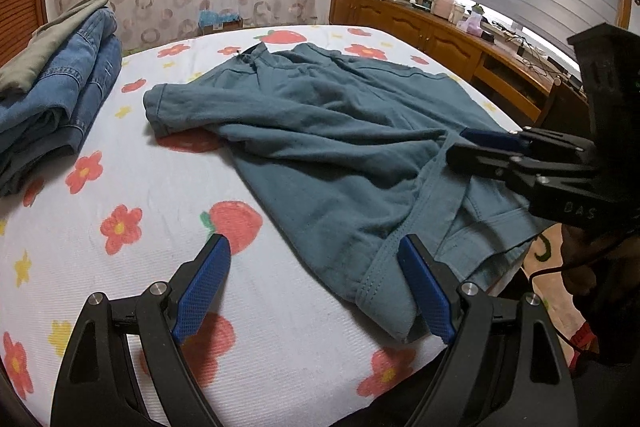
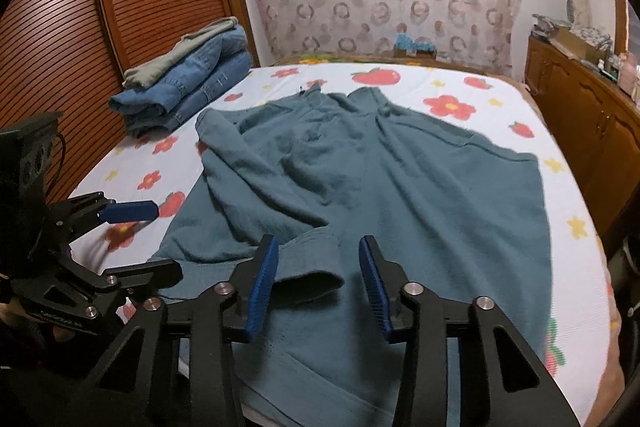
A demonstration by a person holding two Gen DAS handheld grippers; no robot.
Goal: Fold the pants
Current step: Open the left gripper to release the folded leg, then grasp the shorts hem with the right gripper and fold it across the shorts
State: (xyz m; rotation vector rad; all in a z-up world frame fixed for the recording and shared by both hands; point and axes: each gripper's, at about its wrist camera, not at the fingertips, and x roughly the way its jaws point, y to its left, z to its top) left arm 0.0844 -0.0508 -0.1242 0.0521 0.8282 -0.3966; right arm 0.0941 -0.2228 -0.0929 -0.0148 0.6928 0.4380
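Teal pants (image 1: 332,131) lie crumpled and spread on the flowered bedsheet (image 1: 160,211); they also fill the middle of the right wrist view (image 2: 400,187). My left gripper (image 1: 314,259) is open, low over the sheet, with a pant hem (image 1: 384,287) just inside its right finger. My right gripper (image 2: 316,259) is open above a folded-over cuff (image 2: 308,259) of the pants. The right gripper shows at the right of the left wrist view (image 1: 460,143), and the left gripper at the left of the right wrist view (image 2: 164,239). Neither holds cloth.
A stack of folded jeans with an olive garment on top (image 1: 52,91) sits at the bed's far left, also in the right wrist view (image 2: 188,79). A wooden cabinet with clutter (image 1: 440,31) runs along the right. A slatted wooden door (image 2: 80,27) stands to the left.
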